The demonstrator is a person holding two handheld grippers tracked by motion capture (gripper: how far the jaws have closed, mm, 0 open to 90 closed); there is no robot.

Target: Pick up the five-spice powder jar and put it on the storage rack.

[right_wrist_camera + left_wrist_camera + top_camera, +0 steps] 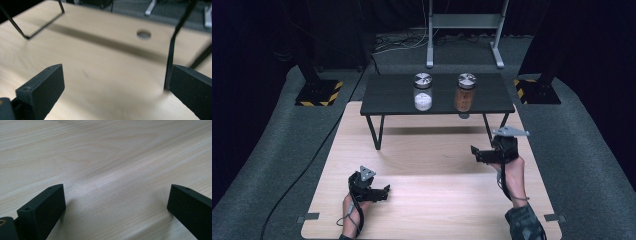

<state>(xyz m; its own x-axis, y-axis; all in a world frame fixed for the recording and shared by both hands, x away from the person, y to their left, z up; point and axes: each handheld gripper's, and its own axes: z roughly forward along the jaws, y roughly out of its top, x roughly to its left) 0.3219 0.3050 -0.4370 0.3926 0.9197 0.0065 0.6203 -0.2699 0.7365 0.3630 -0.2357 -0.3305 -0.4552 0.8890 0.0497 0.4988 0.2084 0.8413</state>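
Both tools empty & wide open over the wooden worktop (432, 200).

L to R: left tool (386, 190) sits low at near-left of worktop, jaws spread wide, nothing btwn them, bare wood below. On the small black table (382, 95) at the far end: jar w/ white contents (423, 92), then jar w/ brown contents (465, 93), both w/ metal lids, no legible labels. Right tool (474, 151) near the table's right leg (171, 62), jaws wide, holding nothing.

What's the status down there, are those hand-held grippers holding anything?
Left hand-held gripper open, empty, low over the wooden table. Right hand-held gripper open, empty. Two jars untouched on the black shelf. Nothing in the way.
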